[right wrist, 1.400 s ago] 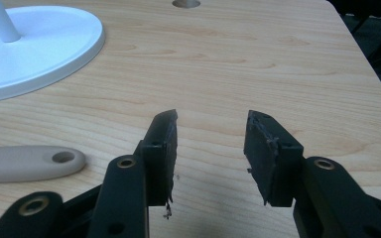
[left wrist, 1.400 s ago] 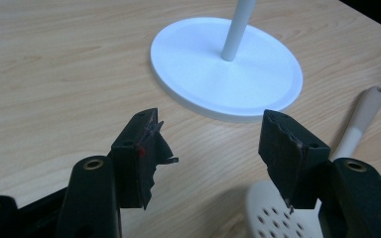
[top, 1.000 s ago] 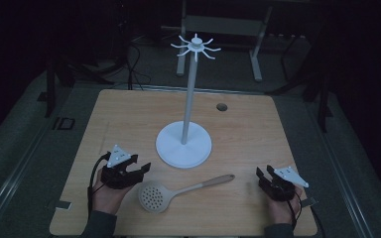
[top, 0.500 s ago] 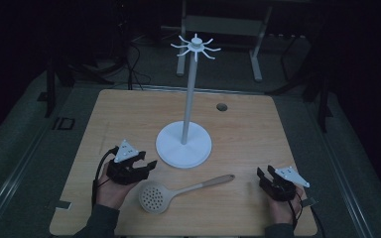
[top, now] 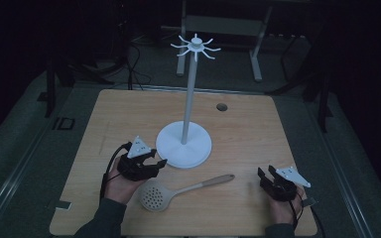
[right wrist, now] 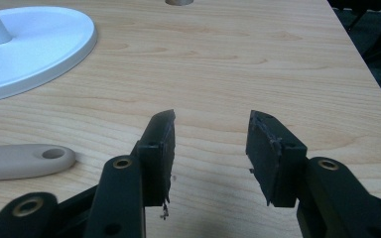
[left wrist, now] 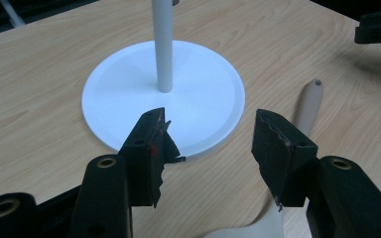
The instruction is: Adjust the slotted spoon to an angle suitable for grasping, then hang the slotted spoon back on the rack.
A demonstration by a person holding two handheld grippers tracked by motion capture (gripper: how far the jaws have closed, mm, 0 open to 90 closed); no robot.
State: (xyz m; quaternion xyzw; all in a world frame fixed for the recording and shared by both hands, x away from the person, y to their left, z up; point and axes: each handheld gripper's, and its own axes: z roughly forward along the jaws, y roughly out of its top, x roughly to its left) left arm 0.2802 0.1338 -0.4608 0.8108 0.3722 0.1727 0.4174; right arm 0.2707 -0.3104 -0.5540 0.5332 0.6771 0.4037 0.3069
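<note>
A white stand (top: pixel 184 147) with a round base, a thin pole and a ring of hooks (top: pixel 196 46) on top stands mid-table. A beige skimmer spoon (top: pixel 155 196) lies in front of it, its handle (top: pixel 213 181) pointing right. My left gripper (top: pixel 158 163) hovers open just left of the base and above the spoon's head; its jaws have just been closing a little with nothing between them. In the left gripper view, the left gripper (left wrist: pixel 211 116) faces the stand's base (left wrist: pixel 129 94). My right gripper (top: pixel 263 174) is open near the front right, and in the right gripper view the right gripper (right wrist: pixel 211 116) points over bare wood.
The wooden table (top: pixel 129 114) has a small round hole (top: pixel 222 106) at the back right. Dark floor, cables and a metal frame (top: pixel 218 25) surround it. Bare wood lies between the spoon handle and the right gripper.
My left gripper has moved right and slightly away from the person, toward the stand's base. The right gripper, spoon and stand have stayed put.
</note>
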